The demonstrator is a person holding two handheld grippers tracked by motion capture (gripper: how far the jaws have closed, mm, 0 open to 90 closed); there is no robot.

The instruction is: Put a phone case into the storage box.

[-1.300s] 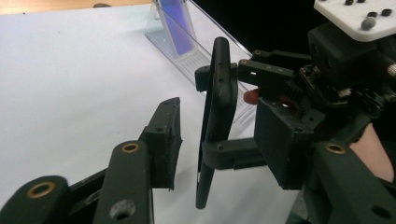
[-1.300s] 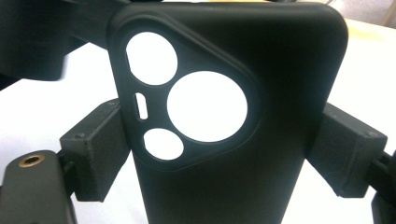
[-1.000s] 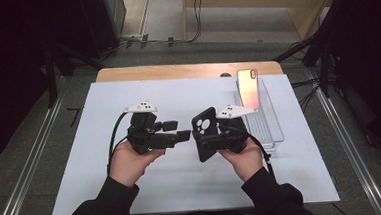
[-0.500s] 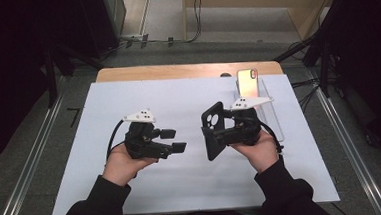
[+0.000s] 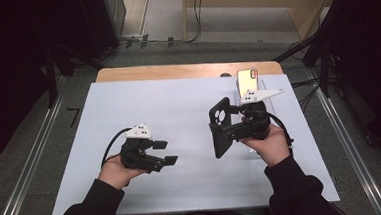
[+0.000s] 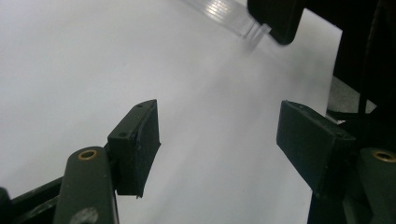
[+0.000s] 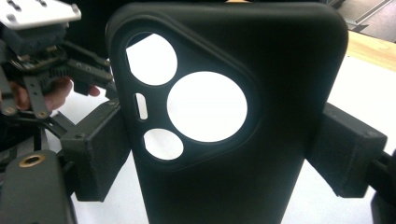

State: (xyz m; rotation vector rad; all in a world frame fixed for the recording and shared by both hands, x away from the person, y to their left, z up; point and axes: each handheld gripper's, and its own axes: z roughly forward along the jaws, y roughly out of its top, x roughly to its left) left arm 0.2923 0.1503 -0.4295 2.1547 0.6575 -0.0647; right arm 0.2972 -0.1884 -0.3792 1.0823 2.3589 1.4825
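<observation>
My right tool [image 5: 219, 131] is clamped on a black phone case [image 5: 221, 127], jaws pressing its two long edges. In the right gripper view the case [image 7: 224, 116] stands upright between the jaws with its camera cutouts facing me, so I read the grip as set low on the case to leave the upper end free for fitting. The case hangs clear of the white tabletop [image 5: 188, 107], just ahead of the tool.

My left tool [image 5: 167, 152] is wide open and holds nothing; its own view shows bare tabletop between the jaws [image 6: 215, 140]. It hovers low, well off to the left of the case, and I judge it is kept there to stay out of the way until a second grip is wanted.

Beyond the right tool, a phone [image 5: 247, 80] leans upright in a clear stand [image 5: 274, 113]. My guess is that the case is meant for that phone, so next I would carry it forward toward the stand.
</observation>
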